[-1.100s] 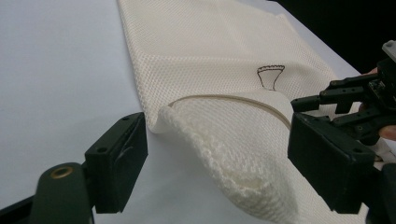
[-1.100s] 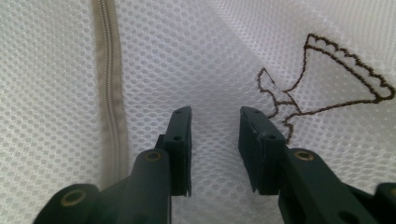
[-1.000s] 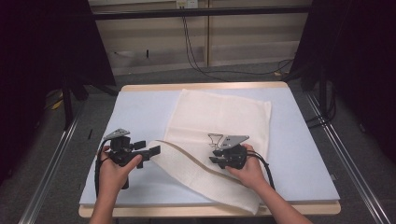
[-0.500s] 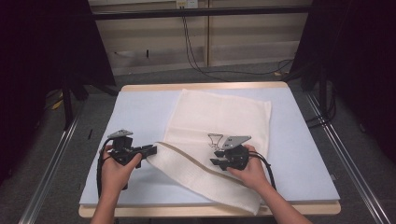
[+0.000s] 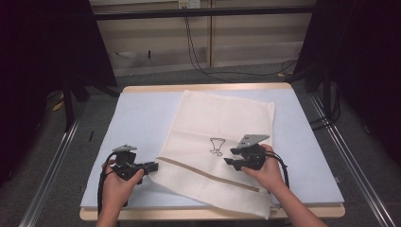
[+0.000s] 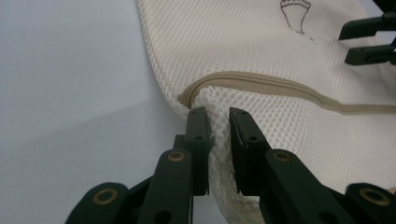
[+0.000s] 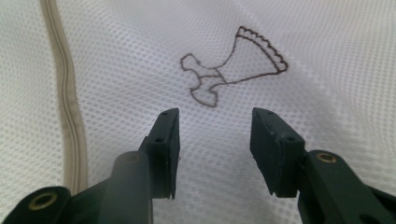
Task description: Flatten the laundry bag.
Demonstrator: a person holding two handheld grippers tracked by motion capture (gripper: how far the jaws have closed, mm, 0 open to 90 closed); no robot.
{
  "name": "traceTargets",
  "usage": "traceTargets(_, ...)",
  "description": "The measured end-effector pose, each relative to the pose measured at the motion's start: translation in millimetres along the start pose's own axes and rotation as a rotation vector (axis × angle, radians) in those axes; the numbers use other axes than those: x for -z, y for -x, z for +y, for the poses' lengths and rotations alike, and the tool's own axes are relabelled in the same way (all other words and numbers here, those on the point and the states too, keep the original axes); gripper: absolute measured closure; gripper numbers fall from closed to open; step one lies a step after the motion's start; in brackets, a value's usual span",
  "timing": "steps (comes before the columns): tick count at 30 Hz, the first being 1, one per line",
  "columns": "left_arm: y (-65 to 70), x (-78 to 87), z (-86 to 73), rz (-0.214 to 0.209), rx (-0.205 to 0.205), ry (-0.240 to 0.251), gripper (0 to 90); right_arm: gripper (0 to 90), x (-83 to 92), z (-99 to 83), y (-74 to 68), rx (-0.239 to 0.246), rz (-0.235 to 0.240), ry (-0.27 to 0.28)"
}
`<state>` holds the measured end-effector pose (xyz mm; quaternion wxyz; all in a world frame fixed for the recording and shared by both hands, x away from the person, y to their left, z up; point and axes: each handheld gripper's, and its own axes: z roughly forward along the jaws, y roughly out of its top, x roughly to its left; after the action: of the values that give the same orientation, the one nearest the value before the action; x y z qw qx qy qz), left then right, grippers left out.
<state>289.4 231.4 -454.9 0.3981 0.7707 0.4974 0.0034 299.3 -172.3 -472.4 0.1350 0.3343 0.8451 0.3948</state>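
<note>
A cream mesh laundry bag [image 5: 222,118] lies flat across the pale blue table [image 5: 142,118]. A tan zipper [image 5: 203,172] runs near its front end and a brown stitched emblem [image 5: 216,145] sits at its middle. My left gripper [image 5: 152,166] has just been closing on the bag's left corner by the zipper end [image 6: 187,99]; mesh is bunched between its pads [image 6: 219,116]. My right gripper [image 5: 229,157] hovers over the bag beside the emblem [image 7: 229,74]. Its jaws [image 7: 215,123] have just been opening, with nothing between them.
The table's wooden front edge [image 5: 189,215] is close to both hands. Metal rails [image 5: 47,184] run along either side of the table on the floor. Cables [image 5: 198,52] lie on the floor behind it. The right gripper's jaws [image 6: 369,39] appear far off in the left gripper view.
The left gripper's jaws, wide apart a second ago, have closed on the bag's corner and dropped a little. The right gripper has shifted slightly to the right with its jaws parting.
</note>
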Motion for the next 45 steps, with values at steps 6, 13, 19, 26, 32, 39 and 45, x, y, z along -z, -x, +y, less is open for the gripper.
traceTargets(6, -4.8, -2.5, -6.4, 0.008, 0.007, -0.030, 66.7, 50.3, 7.8, -1.3, 9.7, -0.043, -0.020, 0.030)
traceTargets(13, -7.9, 5.8, 7.7, -0.006, -0.003, 0.107, 41.2, 44.9, 11.7, -8.5, 14.0, -0.059, -0.068, 0.008)
traceTargets(19, -9.4, -8.8, 19.6, -0.012, -0.023, 0.128, 41.0, 38.8, 24.0, -17.2, 16.5, -0.098, -0.110, 0.002)
traceTargets(26, -17.0, -34.6, 30.1, 0.042, -0.045, 0.086, 42.2, 38.7, 44.4, -29.3, 16.8, -0.134, -0.155, 0.013)
traceTargets(32, -27.7, -44.8, 33.0, 0.040, -0.020, 0.072, 48.0, 41.8, 60.0, -40.6, 20.0, -0.192, -0.198, 0.022)
traceTargets(39, -22.0, -57.2, 37.5, 0.037, -0.080, 0.030, 51.8, 47.1, 69.5, -54.0, 26.4, -0.250, -0.284, -0.038)
traceTargets(45, -18.8, -58.8, 37.8, 0.075, -0.027, 0.039, 58.2, 52.1, 71.7, -61.8, 28.1, -0.304, -0.305, -0.082)
